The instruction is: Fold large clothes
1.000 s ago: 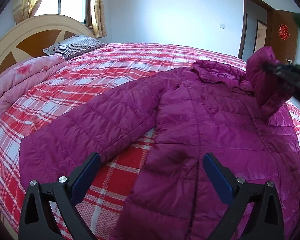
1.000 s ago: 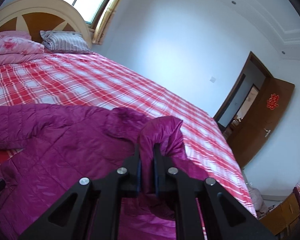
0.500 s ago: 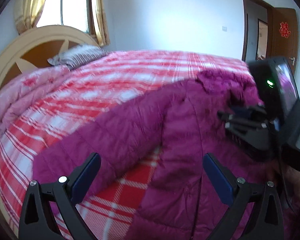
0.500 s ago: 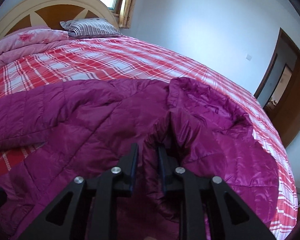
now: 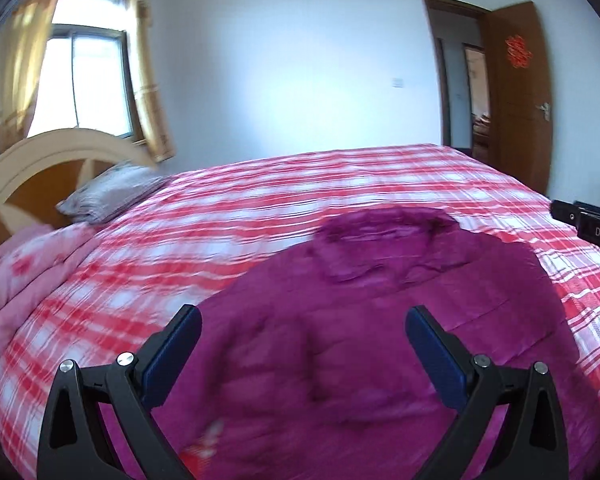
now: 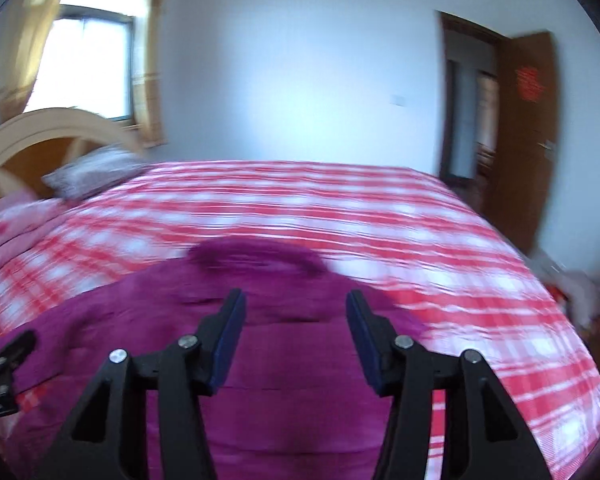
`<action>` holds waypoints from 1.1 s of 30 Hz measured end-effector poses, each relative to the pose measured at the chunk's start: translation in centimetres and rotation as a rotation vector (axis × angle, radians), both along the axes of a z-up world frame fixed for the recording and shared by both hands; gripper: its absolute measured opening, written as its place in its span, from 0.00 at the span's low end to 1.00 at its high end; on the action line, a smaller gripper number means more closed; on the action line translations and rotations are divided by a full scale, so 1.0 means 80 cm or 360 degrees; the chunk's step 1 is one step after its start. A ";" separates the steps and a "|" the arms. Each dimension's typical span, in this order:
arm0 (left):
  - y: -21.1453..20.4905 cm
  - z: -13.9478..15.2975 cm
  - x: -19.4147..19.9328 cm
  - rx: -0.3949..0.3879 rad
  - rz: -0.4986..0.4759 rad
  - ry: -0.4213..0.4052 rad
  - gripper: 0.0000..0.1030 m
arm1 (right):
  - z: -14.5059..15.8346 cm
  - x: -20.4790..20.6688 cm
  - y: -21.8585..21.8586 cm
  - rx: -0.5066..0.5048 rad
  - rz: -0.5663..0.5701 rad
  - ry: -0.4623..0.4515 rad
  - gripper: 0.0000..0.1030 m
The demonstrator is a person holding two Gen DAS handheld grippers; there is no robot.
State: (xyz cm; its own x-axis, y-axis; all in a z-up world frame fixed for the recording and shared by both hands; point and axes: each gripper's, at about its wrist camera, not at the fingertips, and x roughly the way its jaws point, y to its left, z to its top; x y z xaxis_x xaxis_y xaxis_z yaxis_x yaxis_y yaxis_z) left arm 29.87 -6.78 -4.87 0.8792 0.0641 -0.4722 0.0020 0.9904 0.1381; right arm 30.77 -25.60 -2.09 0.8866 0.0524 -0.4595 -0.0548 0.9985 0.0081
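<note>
Two claws, left claw point(image 5: 300, 340) and just-opening right claw point(image 6: 294, 334), both spread, empty, above magenta jacket point(image 6: 284, 360) on plaid bed point(image 6: 420, 220).

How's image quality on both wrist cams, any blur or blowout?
Left wrist: motion smear on the jacket and plaid bedspread, window blown out, door fairly sharp. Right wrist: heavier smear everywhere, only the right gripper crisp. Fisheye bending in both.
</note>
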 end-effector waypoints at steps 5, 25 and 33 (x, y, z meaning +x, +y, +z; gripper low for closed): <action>-0.059 -0.020 0.041 0.0050 -0.0090 0.0055 0.99 | -0.033 0.025 -0.087 0.0055 -0.0297 0.0094 0.46; -0.015 -0.143 0.143 -0.0171 0.0039 0.0617 0.99 | -0.156 0.098 -0.050 -0.0040 -0.0037 0.0565 0.35; -0.013 -0.148 0.151 -0.0176 0.0037 0.0629 0.99 | -0.157 0.096 -0.040 -0.0168 -0.0071 0.0567 0.35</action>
State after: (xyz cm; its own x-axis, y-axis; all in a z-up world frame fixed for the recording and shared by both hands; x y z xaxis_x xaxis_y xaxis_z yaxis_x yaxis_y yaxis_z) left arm 41.97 -7.82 -16.68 0.6275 0.0114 -0.7785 0.0110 0.9997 0.0236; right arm 38.47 -28.80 -14.68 0.6706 -0.0472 -0.7403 -0.0233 0.9961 -0.0846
